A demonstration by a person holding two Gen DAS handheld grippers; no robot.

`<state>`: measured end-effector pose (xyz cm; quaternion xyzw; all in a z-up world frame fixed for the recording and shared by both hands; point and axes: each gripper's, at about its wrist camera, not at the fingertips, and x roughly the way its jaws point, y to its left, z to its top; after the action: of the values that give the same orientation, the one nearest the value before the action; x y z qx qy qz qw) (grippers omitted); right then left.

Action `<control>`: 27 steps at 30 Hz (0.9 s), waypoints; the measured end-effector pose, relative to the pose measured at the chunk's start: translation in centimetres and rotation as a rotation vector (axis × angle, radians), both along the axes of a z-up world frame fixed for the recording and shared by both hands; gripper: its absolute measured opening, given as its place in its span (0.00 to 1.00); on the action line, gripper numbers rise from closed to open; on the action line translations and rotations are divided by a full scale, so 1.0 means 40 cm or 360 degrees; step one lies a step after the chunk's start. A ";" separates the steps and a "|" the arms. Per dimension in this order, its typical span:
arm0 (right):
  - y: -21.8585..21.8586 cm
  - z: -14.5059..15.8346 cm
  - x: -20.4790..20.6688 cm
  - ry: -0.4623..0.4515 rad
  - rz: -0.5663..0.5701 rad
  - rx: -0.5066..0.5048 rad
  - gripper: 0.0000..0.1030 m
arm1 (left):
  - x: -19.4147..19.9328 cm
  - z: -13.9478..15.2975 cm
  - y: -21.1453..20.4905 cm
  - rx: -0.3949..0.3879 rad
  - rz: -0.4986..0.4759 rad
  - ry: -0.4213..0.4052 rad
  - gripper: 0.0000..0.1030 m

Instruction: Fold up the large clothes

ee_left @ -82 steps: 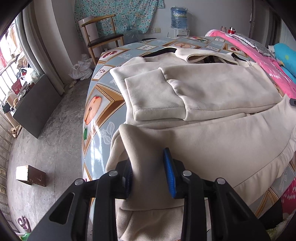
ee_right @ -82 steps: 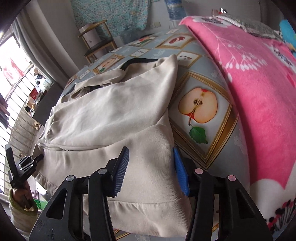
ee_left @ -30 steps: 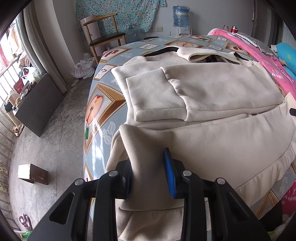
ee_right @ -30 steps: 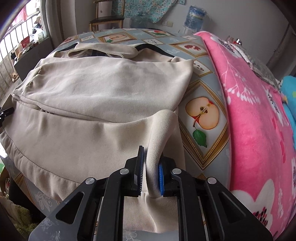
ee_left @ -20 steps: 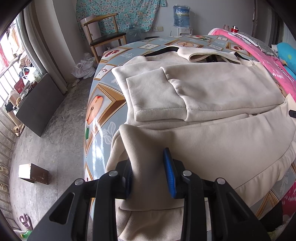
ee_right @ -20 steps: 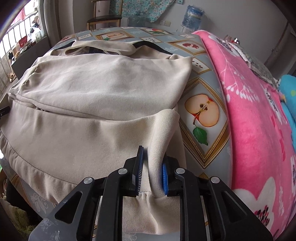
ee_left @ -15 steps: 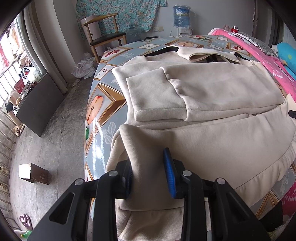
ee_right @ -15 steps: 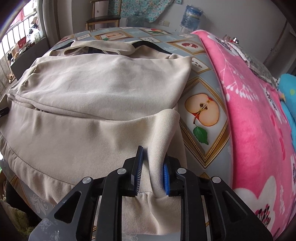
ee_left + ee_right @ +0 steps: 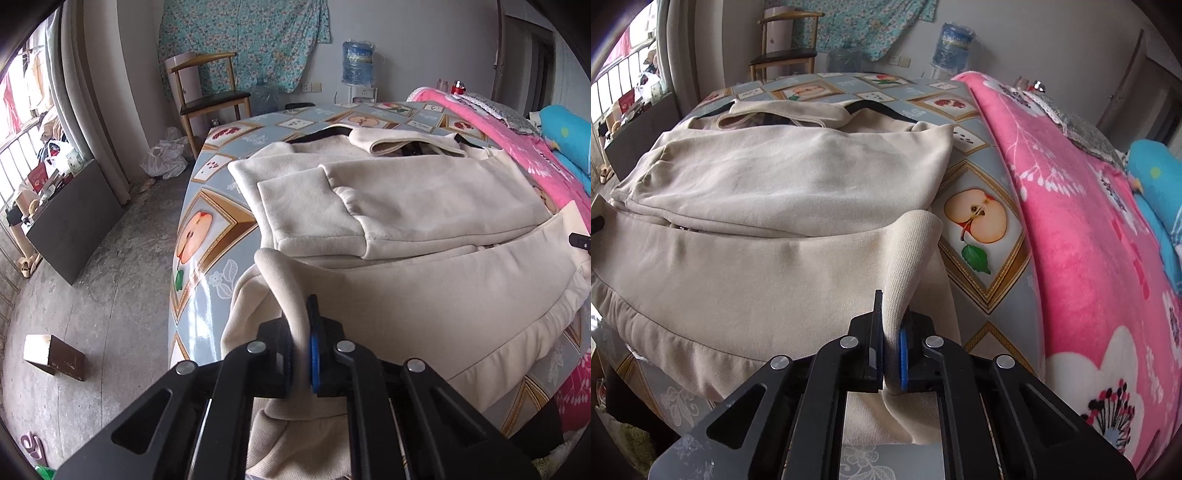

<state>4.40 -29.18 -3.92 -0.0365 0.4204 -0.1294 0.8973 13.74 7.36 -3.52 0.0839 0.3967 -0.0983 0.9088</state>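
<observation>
Nearest to us, our left gripper (image 9: 300,345) is clamped on a raised fold of the cream coat (image 9: 424,295) at its near left corner; its jaws have just been closing, and the cloth is pinched tight between the blue pads. Our right gripper (image 9: 891,341) has likewise just been closing and now pinches a standing ridge of the same coat at the near right corner, the fabric rising in a peak above the pads.

The coat lies spread across the worktop (image 9: 207,258), which is covered in a grey-blue cloth printed with framed fruit pictures. The coat's hem runs along the near edge, sagging slightly over it between our two grippers. Beyond the hem, both sleeves are folded inward over the body, the left cuff lying flat across the chest. Farther on, the collar sits open towards the far edge.

On the right, just beside the coat, a pink flowered blanket (image 9: 1089,240) runs along the worktop, with a blue pillow (image 9: 1152,166) past it. On the floor to the left lies a small wooden block (image 9: 53,356). At the far wall stand a wooden chair (image 9: 210,99), a water bottle (image 9: 357,62) on its dispenser, and a hanging floral cloth (image 9: 243,40).
</observation>
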 end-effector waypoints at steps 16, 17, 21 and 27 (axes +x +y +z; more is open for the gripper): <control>0.011 0.143 -0.205 -0.0457 -0.0095 0.0179 0.05 | -0.189 0.207 0.010 -0.0070 -0.0128 -0.0456 0.06; 0.005 0.156 -0.207 -0.0485 -0.0094 0.0194 0.05 | -0.185 0.221 0.012 -0.0079 -0.0134 -0.0474 0.06; -0.011 0.202 -0.182 -0.0584 -0.0070 0.0190 0.05 | -0.134 0.266 0.010 -0.0084 -0.0149 -0.0529 0.06; -0.049 0.268 -0.026 -0.0658 -0.0006 0.0132 0.05 | 0.025 0.306 0.002 -0.0077 -0.0155 -0.0556 0.06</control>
<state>3.36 -31.14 6.81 0.0284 0.2322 -0.1183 0.9650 14.75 7.45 8.71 0.0968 0.2257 -0.1358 0.9598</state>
